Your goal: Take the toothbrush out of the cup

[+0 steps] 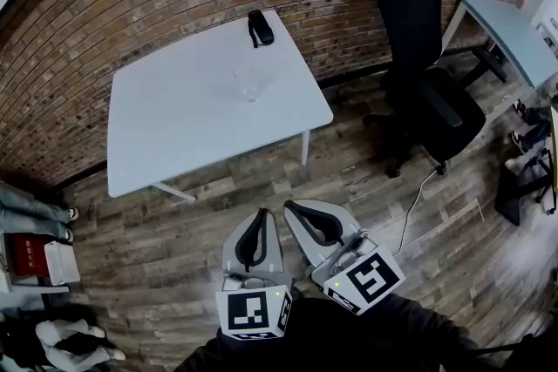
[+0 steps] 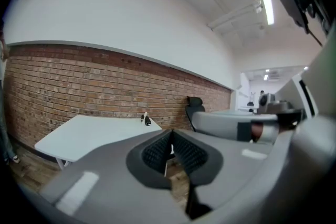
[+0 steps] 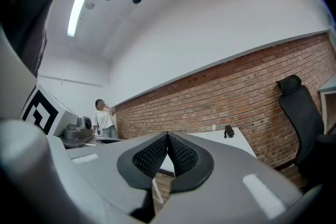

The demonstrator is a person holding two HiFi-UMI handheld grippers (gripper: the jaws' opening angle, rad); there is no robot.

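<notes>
**While left gripper (image 1: 261, 213) and right gripper (image 1: 292, 209) sit closed, cup (image 1: 251, 83) stands far off**

Jaws pressed together, nothing between. Cup, clear, on white table (image 1: 174, 131) at the grippers' 12 o'clock. Toothbrush too faint to discern.

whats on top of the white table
A clear cup stands near the middle of the table, and a small black object lies at its far edge. The cup's contents are too small to tell.
</notes>
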